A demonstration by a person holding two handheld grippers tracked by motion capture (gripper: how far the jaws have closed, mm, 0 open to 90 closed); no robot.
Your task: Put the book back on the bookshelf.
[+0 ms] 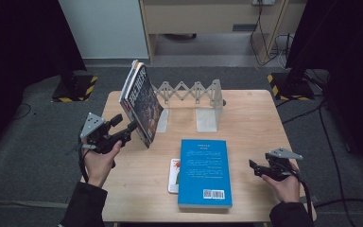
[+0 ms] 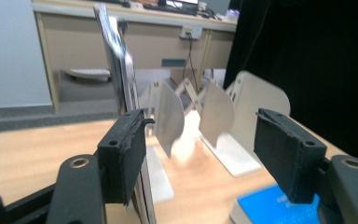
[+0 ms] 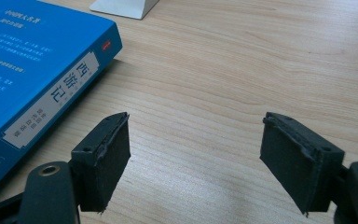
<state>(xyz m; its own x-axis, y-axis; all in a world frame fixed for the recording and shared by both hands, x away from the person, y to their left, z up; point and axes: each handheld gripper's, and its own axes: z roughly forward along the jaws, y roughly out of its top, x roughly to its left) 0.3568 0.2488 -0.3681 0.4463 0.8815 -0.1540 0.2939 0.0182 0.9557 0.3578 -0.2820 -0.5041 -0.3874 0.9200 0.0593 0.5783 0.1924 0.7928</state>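
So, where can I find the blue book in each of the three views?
High view: blue book lies flat at lower centre of the table.
Left gripper view: a blue corner at the bottom right, beside the right finger.
Right gripper view: upper left.
Shared landmark: the white bookend rack.

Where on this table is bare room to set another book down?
Bare table lies right of the blue book, up to the right gripper. The front-left corner is bare too. Crowded: the back left, with the standing books and white rack.
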